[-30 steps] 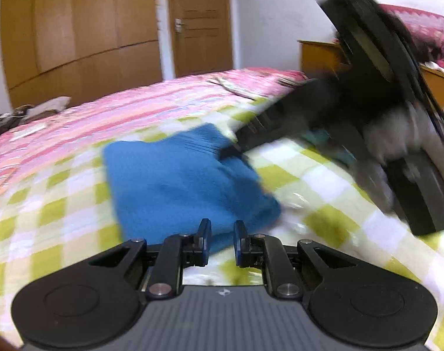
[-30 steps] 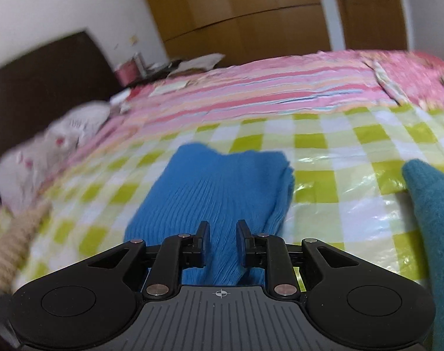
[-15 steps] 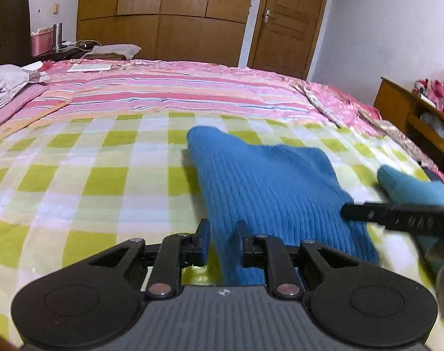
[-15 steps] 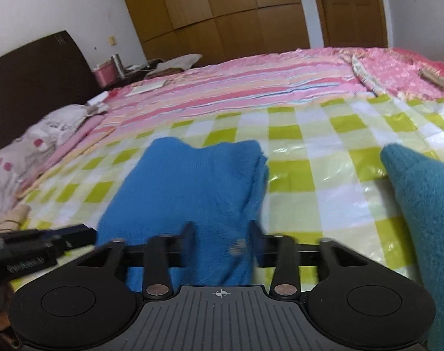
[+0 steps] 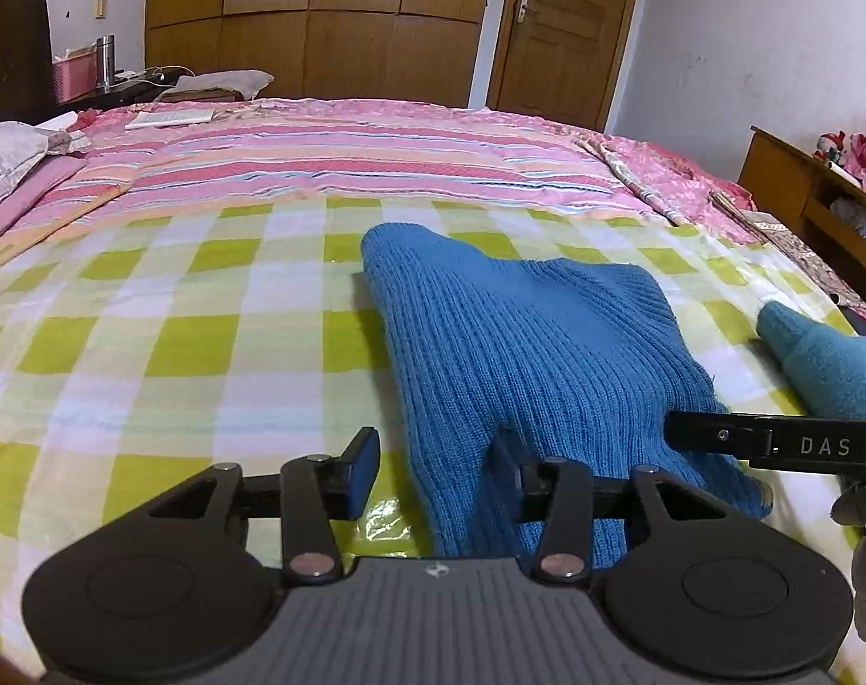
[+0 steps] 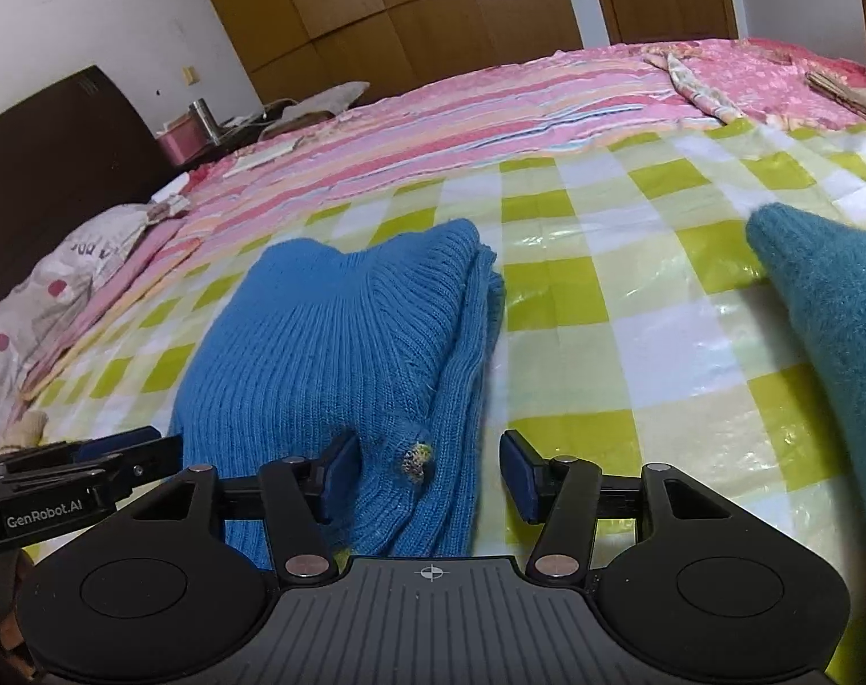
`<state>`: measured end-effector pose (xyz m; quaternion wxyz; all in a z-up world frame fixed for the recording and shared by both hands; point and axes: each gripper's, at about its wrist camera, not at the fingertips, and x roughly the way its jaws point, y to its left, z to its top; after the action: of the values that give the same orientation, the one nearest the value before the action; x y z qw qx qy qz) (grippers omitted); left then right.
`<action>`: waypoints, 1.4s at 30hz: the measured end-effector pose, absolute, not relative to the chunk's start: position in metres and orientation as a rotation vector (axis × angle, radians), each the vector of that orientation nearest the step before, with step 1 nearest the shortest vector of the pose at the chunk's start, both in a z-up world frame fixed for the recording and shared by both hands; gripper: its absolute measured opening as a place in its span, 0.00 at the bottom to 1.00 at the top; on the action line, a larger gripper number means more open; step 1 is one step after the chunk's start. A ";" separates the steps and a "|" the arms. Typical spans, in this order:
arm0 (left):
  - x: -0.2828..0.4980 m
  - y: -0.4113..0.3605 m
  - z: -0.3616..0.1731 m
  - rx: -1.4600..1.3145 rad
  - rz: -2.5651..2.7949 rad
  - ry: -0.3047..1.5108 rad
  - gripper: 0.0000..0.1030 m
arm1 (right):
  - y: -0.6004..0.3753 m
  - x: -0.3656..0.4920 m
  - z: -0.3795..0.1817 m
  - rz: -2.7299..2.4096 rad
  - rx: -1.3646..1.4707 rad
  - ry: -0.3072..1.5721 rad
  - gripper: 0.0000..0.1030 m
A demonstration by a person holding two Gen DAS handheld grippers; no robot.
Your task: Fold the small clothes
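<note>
left wrist view: the left gripper [image 5: 433,471] sits at the near left corner of the folded blue knit sweater [image 5: 535,342], jaws opening, cloth between them, pads not pressing. the right gripper [image 6: 427,471] straddles the near right edge, jaws also opening, not clamped. the sweater lies mid-bed on the green checked sheet [image 5: 147,354]. to do this release well, i'd judge both should let go fully, then lift clear without dragging the fold. count: one blue sweater, one teal garment [image 6: 832,331] at right, two grippers.
</note>
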<state>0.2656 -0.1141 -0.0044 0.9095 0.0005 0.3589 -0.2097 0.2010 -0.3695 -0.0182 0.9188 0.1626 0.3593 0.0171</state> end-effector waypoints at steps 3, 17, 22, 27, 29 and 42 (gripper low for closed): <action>0.264 -0.119 -0.003 0.043 -0.422 0.737 0.47 | -0.367 0.201 -0.017 0.030 0.319 0.744 0.50; 0.264 -0.124 0.012 0.072 -0.408 0.713 0.47 | -0.362 0.204 0.009 0.020 0.289 0.695 0.55; 0.268 -0.124 0.014 0.023 -0.437 0.714 0.55 | -0.359 0.215 0.002 0.033 0.306 0.720 0.64; 0.272 -0.130 0.005 0.035 -0.434 0.717 0.58 | -0.360 0.219 -0.008 0.022 0.309 0.728 0.72; 0.273 -0.130 0.003 0.040 -0.429 0.712 0.66 | -0.363 0.218 -0.008 0.015 0.316 0.721 0.73; 0.279 -0.120 -0.007 -0.001 -0.459 0.716 0.78 | -0.386 0.213 -0.019 0.061 0.457 0.708 0.75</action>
<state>0.2787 -0.1201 -0.0074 0.9108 -0.0003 0.3474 -0.2229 0.2127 -0.3856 -0.0189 0.9121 0.2218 0.3435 0.0295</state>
